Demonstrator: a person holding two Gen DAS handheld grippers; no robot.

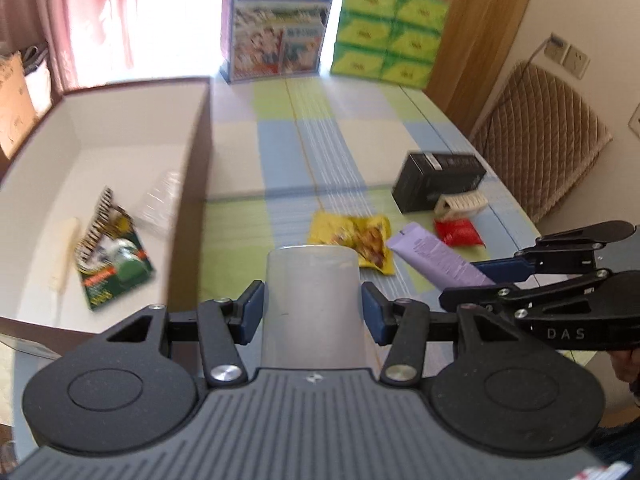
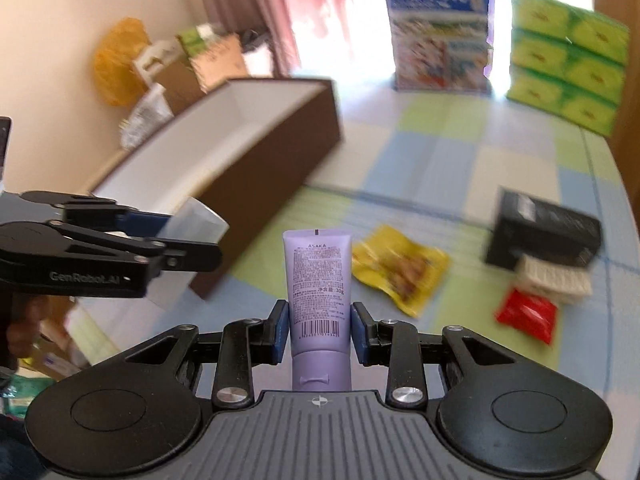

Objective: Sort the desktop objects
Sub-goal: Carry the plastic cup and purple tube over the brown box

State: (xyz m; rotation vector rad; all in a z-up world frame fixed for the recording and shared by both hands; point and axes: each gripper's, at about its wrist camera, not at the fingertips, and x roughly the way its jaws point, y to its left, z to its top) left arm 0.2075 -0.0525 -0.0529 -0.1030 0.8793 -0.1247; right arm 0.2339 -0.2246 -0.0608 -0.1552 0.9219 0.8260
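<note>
My left gripper (image 1: 312, 312) is shut on a frosted, translucent cup (image 1: 312, 292), held above the table near the brown box (image 1: 206, 140). My right gripper (image 2: 320, 328) is shut on a purple tube (image 2: 318, 276), its pads pressing both sides. From the left wrist view, the right gripper (image 1: 464, 284) and tube (image 1: 436, 260) hang at the right. The left gripper (image 2: 192, 236) with the cup (image 2: 200, 216) shows at the left in the right wrist view. On the checked tablecloth lie a yellow snack packet (image 1: 360, 240), a red packet (image 1: 458, 232) and a black box (image 1: 440, 180).
The brown box (image 2: 272, 184) has a white inside holding a green printed pack (image 1: 112, 256), a white stick (image 1: 66, 256) and clear plastic (image 1: 160, 200). A blue printed carton (image 1: 280, 20) and green tissue packs (image 1: 388, 32) stand at the back. A padded chair (image 1: 540, 136) is beyond the right edge.
</note>
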